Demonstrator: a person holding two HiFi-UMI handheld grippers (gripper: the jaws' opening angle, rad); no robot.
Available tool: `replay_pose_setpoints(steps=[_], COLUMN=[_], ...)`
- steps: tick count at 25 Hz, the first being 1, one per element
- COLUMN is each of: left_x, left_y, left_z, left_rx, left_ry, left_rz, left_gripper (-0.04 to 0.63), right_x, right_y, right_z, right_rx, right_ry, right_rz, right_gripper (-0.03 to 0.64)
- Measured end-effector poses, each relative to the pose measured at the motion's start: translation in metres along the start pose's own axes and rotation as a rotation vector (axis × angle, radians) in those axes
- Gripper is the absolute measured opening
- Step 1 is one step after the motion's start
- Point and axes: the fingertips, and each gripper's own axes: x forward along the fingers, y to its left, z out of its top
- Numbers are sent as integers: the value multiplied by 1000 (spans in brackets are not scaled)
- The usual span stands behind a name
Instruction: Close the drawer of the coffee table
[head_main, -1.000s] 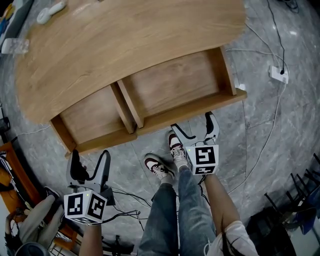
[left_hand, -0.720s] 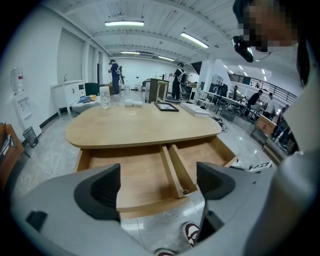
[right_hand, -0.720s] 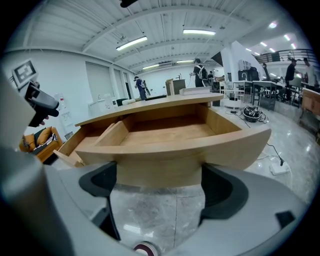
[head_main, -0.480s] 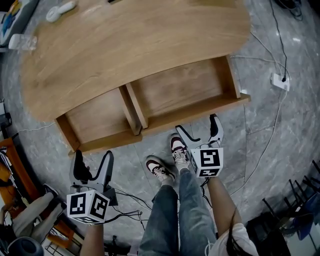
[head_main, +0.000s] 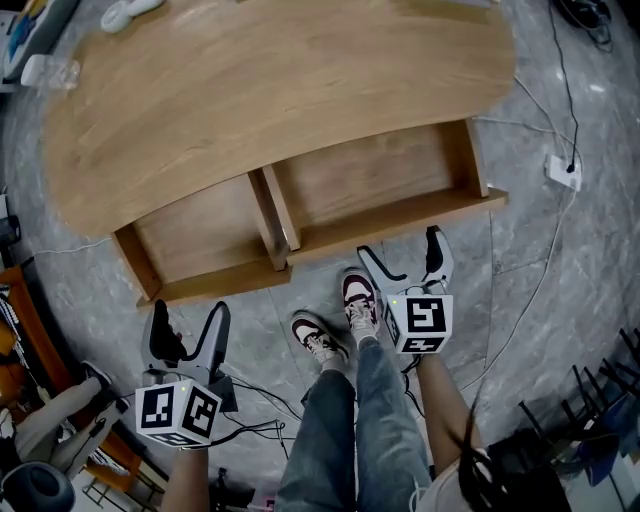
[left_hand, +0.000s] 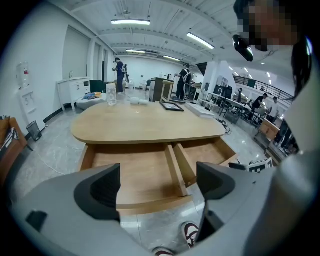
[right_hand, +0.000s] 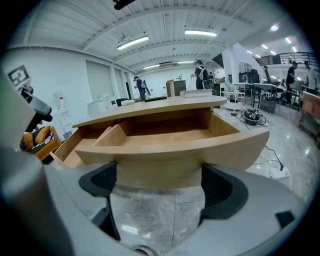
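Note:
The wooden coffee table (head_main: 270, 90) has two drawers pulled out toward me. The left drawer (head_main: 200, 235) and right drawer (head_main: 375, 180) both show bare wooden bottoms. My right gripper (head_main: 400, 246) is open, its fingers just short of the right drawer's curved front panel (right_hand: 170, 155), which fills the space ahead of the right gripper (right_hand: 160, 185). My left gripper (head_main: 187, 320) is open too and sits a little back from the left drawer's front panel (left_hand: 145, 202). In its own view the left gripper (left_hand: 157, 185) holds nothing.
The person's shoes (head_main: 340, 315) stand on the grey marble floor between the grippers. Cables and a white power strip (head_main: 560, 172) lie to the right. A white object (head_main: 125, 12) and a bottle (head_main: 45, 72) rest at the table's far left. A black rack (head_main: 600, 420) stands lower right.
The head view has shifted a little, so the table sits lower in the picture. Both grippers stay open near the drawer fronts. The drawers are out as far as before.

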Motion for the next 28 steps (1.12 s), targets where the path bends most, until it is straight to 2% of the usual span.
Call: replay_pose_setpoints(steps=[12, 28], left_x=[9, 19], left_y=[9, 24], left_z=[7, 8], left_rx=[-41, -111], left_ry=[-4, 5], left_rz=[16, 54], left_gripper=[475, 476], right_x=[26, 63], right_y=[-2, -5], right_z=[18, 58], right_rx=[4, 7], right_ry=[11, -24], right_rz=[-5, -11], right_gripper=[537, 540])
